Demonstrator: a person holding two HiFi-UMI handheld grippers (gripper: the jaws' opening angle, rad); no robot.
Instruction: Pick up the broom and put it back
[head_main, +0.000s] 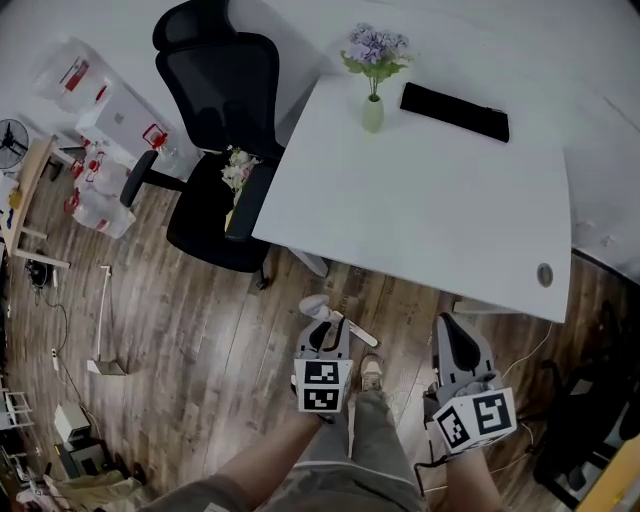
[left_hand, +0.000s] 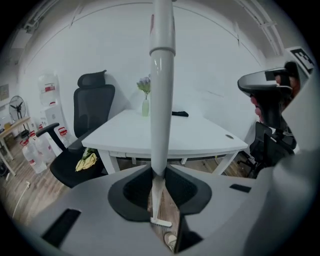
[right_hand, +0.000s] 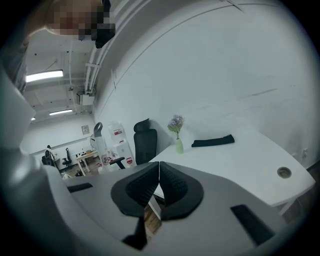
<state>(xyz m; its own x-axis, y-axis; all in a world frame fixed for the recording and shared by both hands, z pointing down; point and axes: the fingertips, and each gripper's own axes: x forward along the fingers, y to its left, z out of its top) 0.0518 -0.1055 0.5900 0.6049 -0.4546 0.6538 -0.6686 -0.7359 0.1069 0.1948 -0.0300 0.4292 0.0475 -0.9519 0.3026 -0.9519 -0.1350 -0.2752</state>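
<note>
The left gripper (left_hand: 159, 175) is clamped on the long white pole of the broom (left_hand: 162, 100). In its view the pole climbs from the jaws out of the top of the frame, and the small white head hangs low at the centre, over the brown wooden floor (head_main: 200, 330). The right gripper (right_hand: 158, 175), at the lower right of the head view, has its jaws pressed together on nothing. Beyond them stands the white table (head_main: 450, 220), with a black office chair (head_main: 215, 200) at upper left.
</note>
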